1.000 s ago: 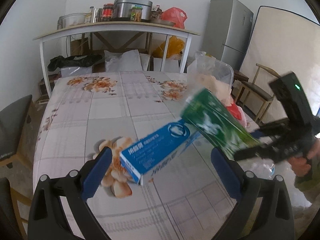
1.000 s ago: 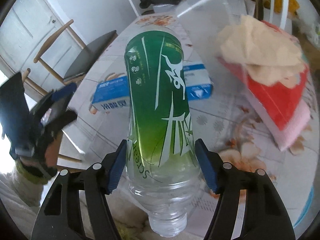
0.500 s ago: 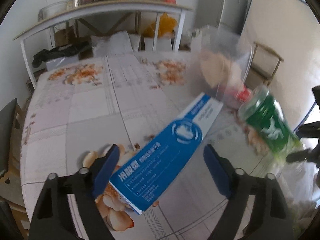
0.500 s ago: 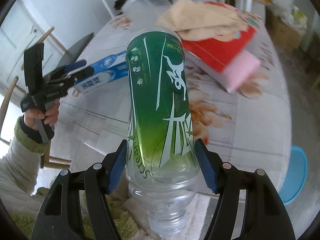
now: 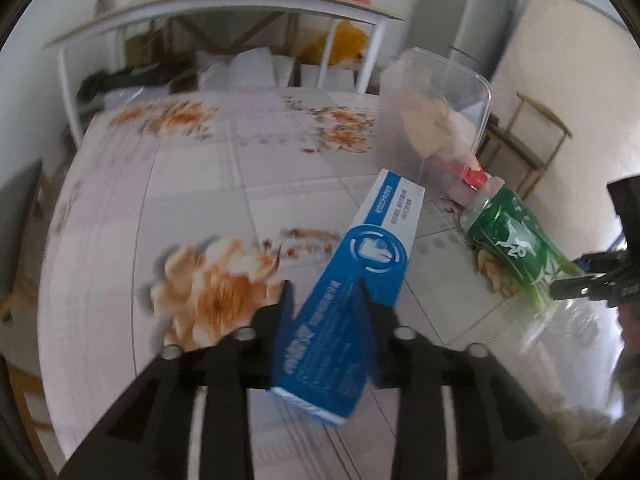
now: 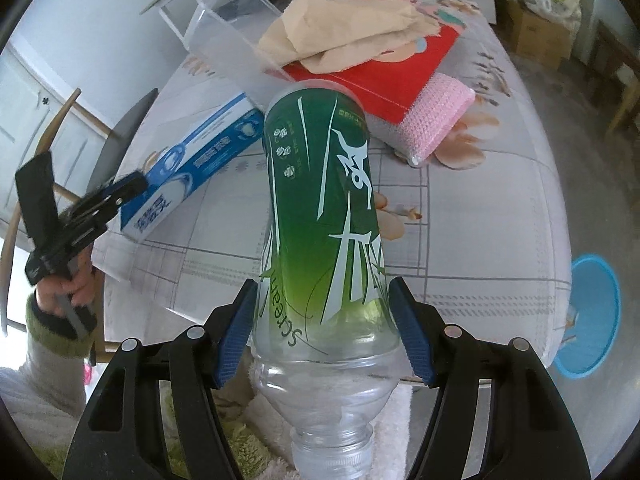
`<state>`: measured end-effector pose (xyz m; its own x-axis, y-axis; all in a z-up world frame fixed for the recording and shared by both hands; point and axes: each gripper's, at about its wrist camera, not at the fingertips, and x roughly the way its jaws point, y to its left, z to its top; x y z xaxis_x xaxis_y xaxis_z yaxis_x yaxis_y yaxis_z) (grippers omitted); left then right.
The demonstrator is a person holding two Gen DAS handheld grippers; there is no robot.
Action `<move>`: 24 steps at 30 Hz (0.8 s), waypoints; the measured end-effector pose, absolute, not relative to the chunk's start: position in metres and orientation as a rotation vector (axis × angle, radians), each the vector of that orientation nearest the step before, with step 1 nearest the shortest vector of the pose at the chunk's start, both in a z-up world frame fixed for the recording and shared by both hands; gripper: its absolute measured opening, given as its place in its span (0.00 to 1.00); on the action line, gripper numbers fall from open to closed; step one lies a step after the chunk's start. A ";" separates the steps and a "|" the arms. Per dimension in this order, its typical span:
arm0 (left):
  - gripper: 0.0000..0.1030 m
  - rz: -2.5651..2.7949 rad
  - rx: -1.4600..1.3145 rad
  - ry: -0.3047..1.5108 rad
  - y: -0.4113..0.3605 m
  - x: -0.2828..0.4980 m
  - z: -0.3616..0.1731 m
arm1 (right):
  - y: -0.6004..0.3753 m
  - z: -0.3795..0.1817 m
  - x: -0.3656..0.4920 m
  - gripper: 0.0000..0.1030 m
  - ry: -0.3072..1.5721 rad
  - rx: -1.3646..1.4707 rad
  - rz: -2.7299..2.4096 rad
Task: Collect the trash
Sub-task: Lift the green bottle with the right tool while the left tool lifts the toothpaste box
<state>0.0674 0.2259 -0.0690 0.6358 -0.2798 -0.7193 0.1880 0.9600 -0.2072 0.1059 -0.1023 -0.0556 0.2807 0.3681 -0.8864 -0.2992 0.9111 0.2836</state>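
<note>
A long blue carton (image 5: 372,248) lies on the flowered tablecloth (image 5: 192,200). My left gripper (image 5: 325,304) has its jaws closing on the carton's near end, and both black fingers touch its sides. In the right wrist view the same carton (image 6: 200,160) shows at the left, with the left gripper (image 6: 120,196) clamped at its end and a hand behind it. My right gripper (image 6: 322,320) is shut on a green-labelled clear plastic bottle (image 6: 320,184), neck toward the camera. That bottle (image 5: 512,244) and the right gripper (image 5: 576,280) appear at the right edge of the left wrist view.
A clear plastic tub (image 6: 228,36) lies tipped beside a red box (image 6: 384,68) with a beige cloth (image 6: 348,32) on it and a pink sponge (image 6: 436,120). A blue basin (image 6: 592,316) sits on the floor. A shelf table (image 5: 224,4) and a chair (image 5: 536,136) stand beyond.
My left jaws went from wide open to closed against the blue carton as the gripper dipped toward it. The right gripper carried the bottle sideways, off toward the table's edge.
</note>
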 end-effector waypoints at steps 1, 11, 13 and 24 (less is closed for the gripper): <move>0.22 -0.267 -0.133 0.846 0.227 0.062 -0.069 | -0.104 -0.056 0.106 0.61 1.205 0.077 0.446; 0.43 -0.349 -0.288 0.957 0.222 0.032 -0.067 | -0.112 -0.055 0.110 0.61 1.214 0.127 0.436; 0.51 -0.358 -0.282 0.948 0.216 0.031 -0.064 | -0.112 -0.055 0.108 0.61 1.218 0.134 0.435; 0.47 -0.273 -0.034 1.008 0.170 0.075 -0.081 | -0.106 -0.059 0.100 0.61 1.216 0.141 0.467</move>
